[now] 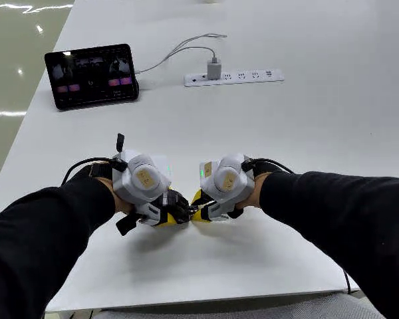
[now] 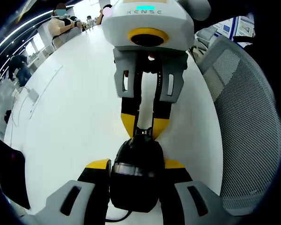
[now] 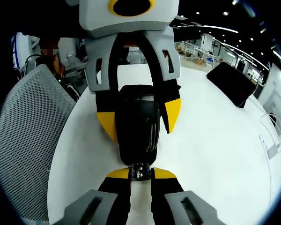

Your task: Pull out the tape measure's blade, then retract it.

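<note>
While the left gripper point(image 2: 136, 165) clamps the black tape measure point(image 2: 133, 190) above the near edge of the table point(image 1: 286, 133), the right gripper point(image 3: 140, 174) pinches its blade tip point(image 3: 139, 168). A slow, straight rightward pull should extend the blade cleanly.

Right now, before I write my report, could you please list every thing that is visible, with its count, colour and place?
table: 1, white, under everything
tablet: 1, black, screen lit, far left of the table
power strip: 1, white, far middle of the table
charger: 1, white, plugged into the power strip
cable: 1, white, from the charger toward the tablet
chair: 1, grey mesh, at the near table edge
tape measure: 1, black, between both tools
left tool: 1, white, yellow tips, shut on the tape measure's body
right tool: 1, white, yellow tips, shut on its blade tip
sleeves: 2, black, near corners
</note>
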